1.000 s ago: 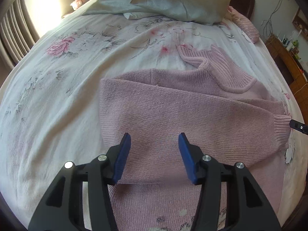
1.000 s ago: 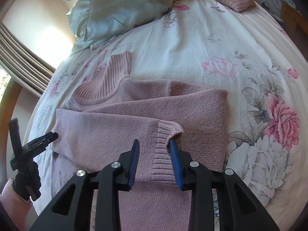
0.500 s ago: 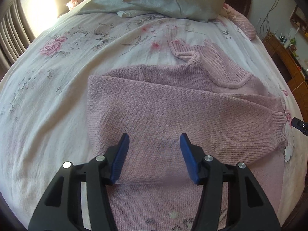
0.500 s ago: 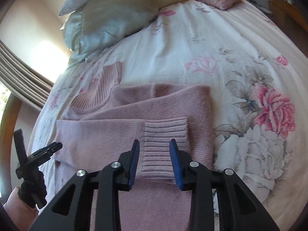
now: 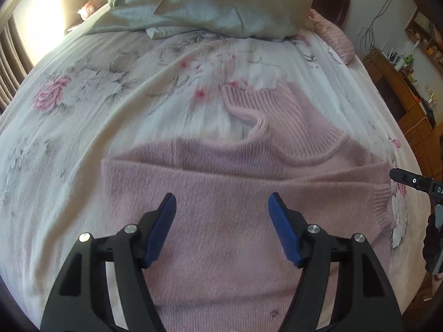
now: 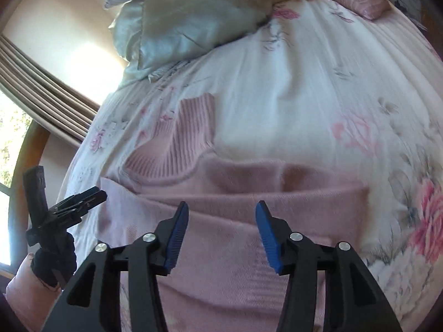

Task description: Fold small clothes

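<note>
On the floral bed (image 5: 83, 144), the pink sweater (image 5: 235, 235) lies flat with both sleeves folded across its chest and the ribbed collar (image 5: 288, 121) pointing toward the pillows (image 5: 216, 2). The left tool (image 5: 221, 210) and right tool (image 6: 221, 217) hover above it, both released and grasping nothing. The next fold likely goes best if each tool pinches a hem corner through all layers and lifts evenly, keeping the sleeves from sliding out
</note>
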{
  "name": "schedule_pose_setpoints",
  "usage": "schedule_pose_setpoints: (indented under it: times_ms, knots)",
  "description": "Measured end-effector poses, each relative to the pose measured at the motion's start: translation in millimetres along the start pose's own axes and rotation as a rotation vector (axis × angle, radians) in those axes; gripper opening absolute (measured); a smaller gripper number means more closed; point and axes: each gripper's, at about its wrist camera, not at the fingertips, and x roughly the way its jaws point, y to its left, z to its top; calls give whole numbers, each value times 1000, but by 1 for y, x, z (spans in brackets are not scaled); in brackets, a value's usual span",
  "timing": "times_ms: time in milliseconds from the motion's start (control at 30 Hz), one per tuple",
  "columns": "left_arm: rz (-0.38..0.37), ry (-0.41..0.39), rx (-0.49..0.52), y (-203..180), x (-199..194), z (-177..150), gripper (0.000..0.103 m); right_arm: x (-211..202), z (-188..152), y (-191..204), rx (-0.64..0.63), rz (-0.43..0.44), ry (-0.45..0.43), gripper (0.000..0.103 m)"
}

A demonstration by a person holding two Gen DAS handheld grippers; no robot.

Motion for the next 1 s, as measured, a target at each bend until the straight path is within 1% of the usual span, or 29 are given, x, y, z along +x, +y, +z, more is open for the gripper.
schedule_pose_setpoints:
  times_ms: [33,67,133,167,233,333,367,433,467,500,533,567,600,633,700,767,833,933,1000]
  knots:
    - [-6,0,0,-1,6,15,70,12,16,7,-18,12,8,53]
    - [-26,10,-14,-1,16,29,73,24,30,12,-23,22,21,57]
    - [-52,38,-49,-1,38,53,73,53,56,14,17,52,58,57]
    - [-63,63,-61,-2,51,63,73,69,67,14,41,65,81,57]
    - [-78,118,-72,-4,75,75,73,96,85,14,74,53,116,57]
    - [-106,185,-136,0,105,85,73,124,96,14,83,13,153,57]
    - [-126,202,-161,1,113,87,72,132,98,14,89,11,163,58]
    - [-163,224,-199,0,123,87,68,142,99,13,106,21,169,59]
    - [-176,227,-207,-1,127,88,64,144,100,13,113,31,163,59]
    - [-186,224,-208,-2,129,89,53,146,102,14,120,39,158,54]
    - [-183,225,-207,-3,131,89,45,147,103,13,124,43,150,46]
    - [-175,225,-212,-3,132,89,33,148,103,13,126,50,148,24]
    - [-191,219,-223,-2,132,89,21,148,102,13,128,61,147,12]
    - [-218,211,-238,0,130,88,9,145,101,14,122,79,133,12]
    - [-260,173,-254,5,118,88,8,130,100,21,91,101,80,12]
    - [-301,107,-231,4,97,88,8,109,96,26,71,148,27,12]
    - [-326,40,-173,-1,71,86,8,83,90,33,39,201,-28,12]
    - [-369,-48,-80,-11,31,74,8,45,75,46,-17,252,-84,12]
    - [-397,-89,-25,-17,7,61,8,22,59,54,-65,269,-110,11]
